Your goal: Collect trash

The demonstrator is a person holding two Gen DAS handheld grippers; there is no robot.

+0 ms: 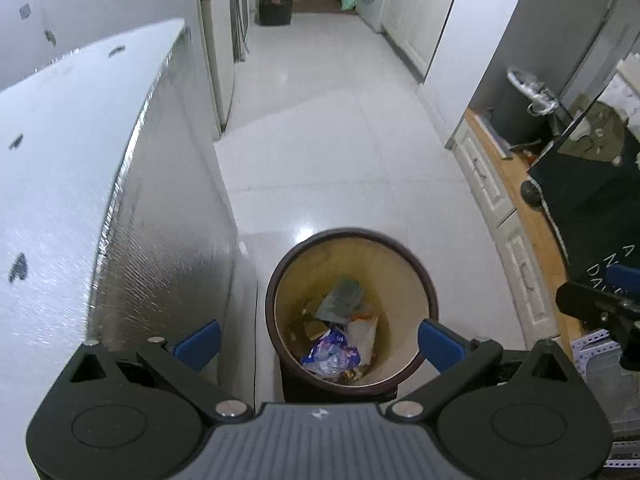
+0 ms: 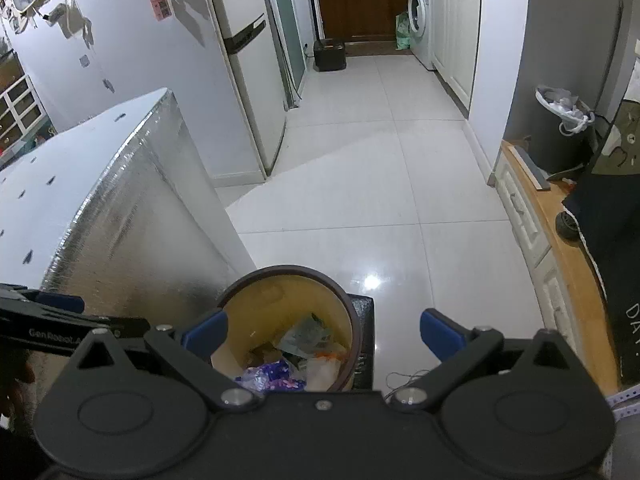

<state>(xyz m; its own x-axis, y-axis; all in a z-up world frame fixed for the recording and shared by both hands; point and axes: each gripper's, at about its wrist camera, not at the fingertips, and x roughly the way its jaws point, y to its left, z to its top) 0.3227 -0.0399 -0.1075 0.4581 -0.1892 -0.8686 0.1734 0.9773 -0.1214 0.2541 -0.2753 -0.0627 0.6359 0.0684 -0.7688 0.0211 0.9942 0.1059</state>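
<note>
Both of your tongs are wide open and hold nothing. The left tongs [image 1: 318, 342] hang right over the trash bin [image 1: 280, 276], and the right tongs [image 2: 324, 334] hang over its right side. The bin stands on the white floor [image 1: 340, 140], just beside the shiny silver box [image 1: 160, 200].

Inside the bin lies the trash: a blue and purple wrapper [image 1: 330, 354], a white bag [image 1: 362, 332] and a greenish packet [image 1: 340, 298]. It all looks light, thin and crinkly, so I think it will squash and may slip. Pinch a bunched-up fold, not a flat side.

On the left tongs' arm, seen from the right camera, you can read "GenRobot" [image 2: 54, 334]. The dark cloth [image 1: 600, 216] has white letters, but they are cut off.
</note>
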